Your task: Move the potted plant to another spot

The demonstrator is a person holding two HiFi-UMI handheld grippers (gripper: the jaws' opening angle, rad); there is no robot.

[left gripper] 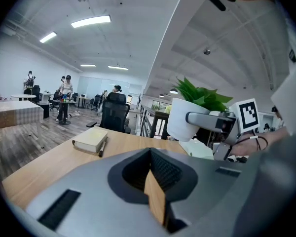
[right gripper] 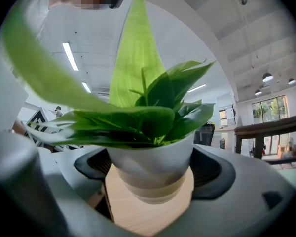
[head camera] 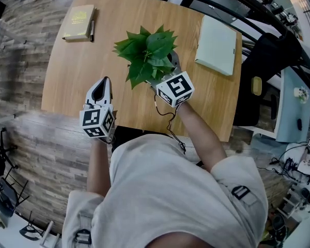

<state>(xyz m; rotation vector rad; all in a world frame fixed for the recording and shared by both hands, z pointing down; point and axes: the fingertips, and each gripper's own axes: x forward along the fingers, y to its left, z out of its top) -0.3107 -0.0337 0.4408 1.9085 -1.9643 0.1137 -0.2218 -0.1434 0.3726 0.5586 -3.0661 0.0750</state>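
A potted plant [head camera: 147, 53] with broad green leaves in a white pot [right gripper: 150, 169] hangs above the wooden table [head camera: 77, 71]. My right gripper [head camera: 168, 71] is shut on the pot, one jaw on each side. In the left gripper view the pot [left gripper: 182, 120] is clear of the tabletop, with the right gripper [left gripper: 202, 118] round it. My left gripper [head camera: 106, 81] is shut and holds nothing. It hovers near the table's front edge, left of the plant.
A tan book [head camera: 80, 22] with a pen [head camera: 92, 30] beside it lies at the table's far left. A pale green folder [head camera: 217, 44] lies at the far right. Black chairs [head camera: 263, 81] and a desk stand beyond the right edge.
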